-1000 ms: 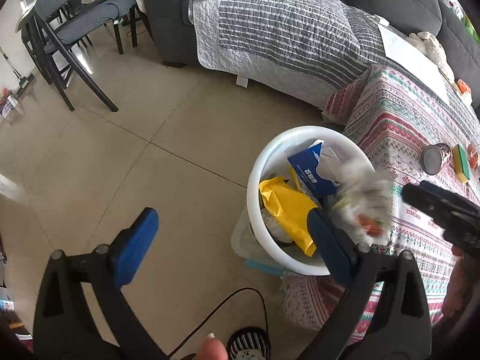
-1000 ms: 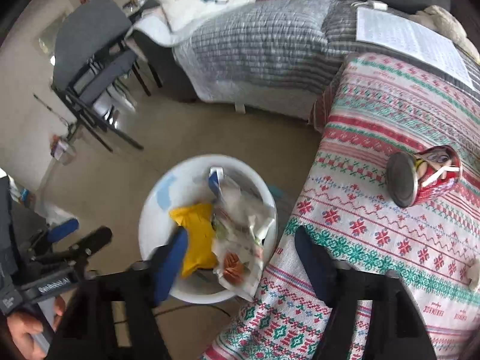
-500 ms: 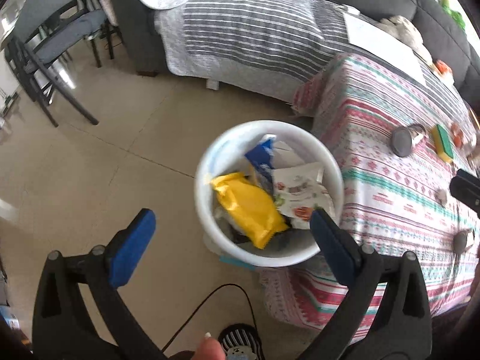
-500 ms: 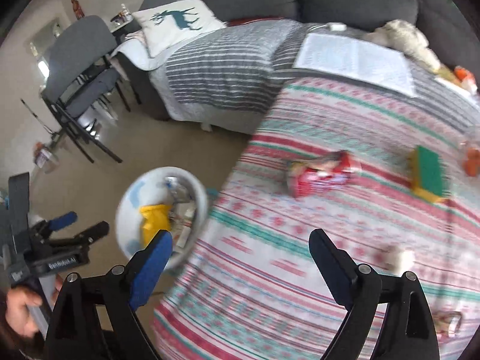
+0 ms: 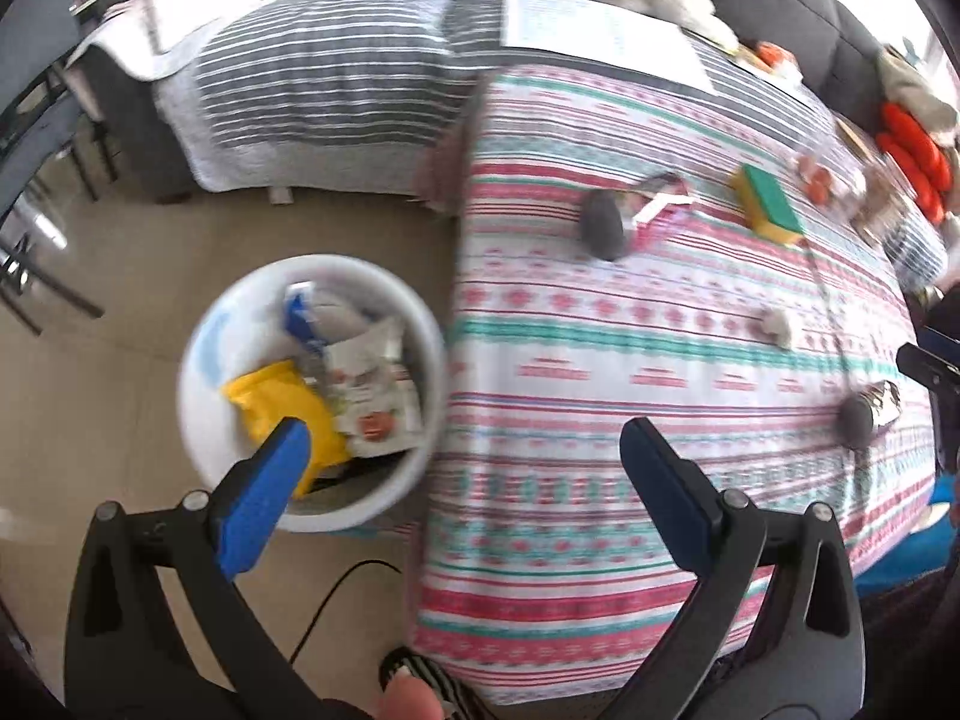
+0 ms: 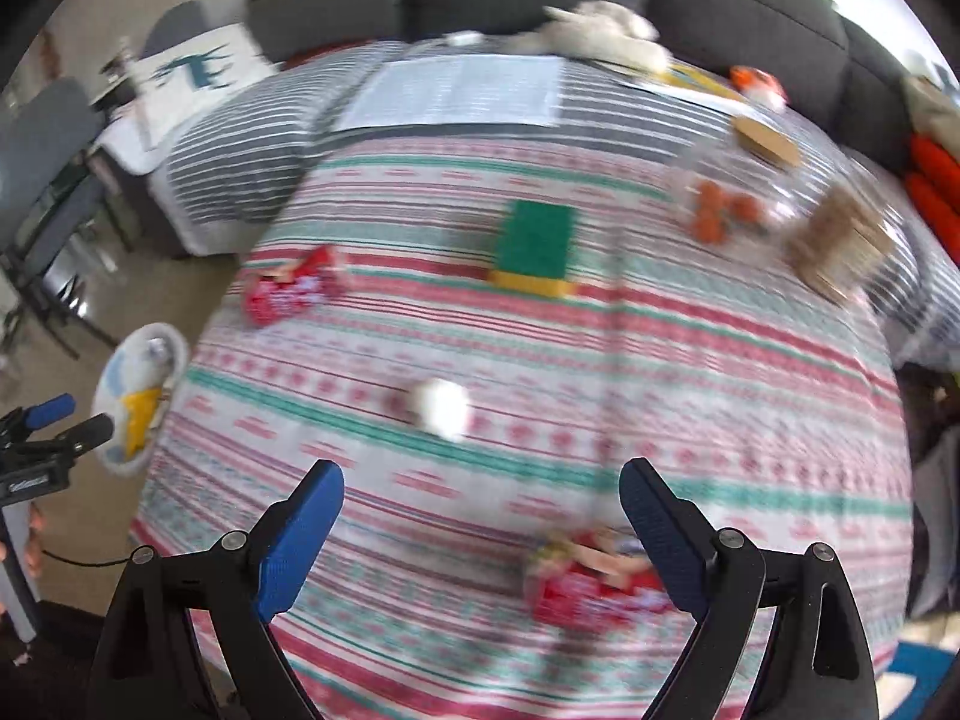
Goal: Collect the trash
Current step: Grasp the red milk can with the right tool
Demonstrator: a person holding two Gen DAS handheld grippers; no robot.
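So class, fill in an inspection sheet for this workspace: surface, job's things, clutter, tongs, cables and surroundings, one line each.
Surface: patterned tablecloth in red, green and white stripes covers the table.
Job's things: white bin on the floor beside the table, holding a yellow wrapper and other packets; two red cans lying on their sides; crumpled white ball.
Clutter: green and yellow sponge; small orange items, blurred.
Tongs: left tongs open and empty, near the bin; right tongs open and empty, over the table.
Cables: black cable on the floor.
Surroundings: sofa with grey striped blanket; printed sheet; dark chair.
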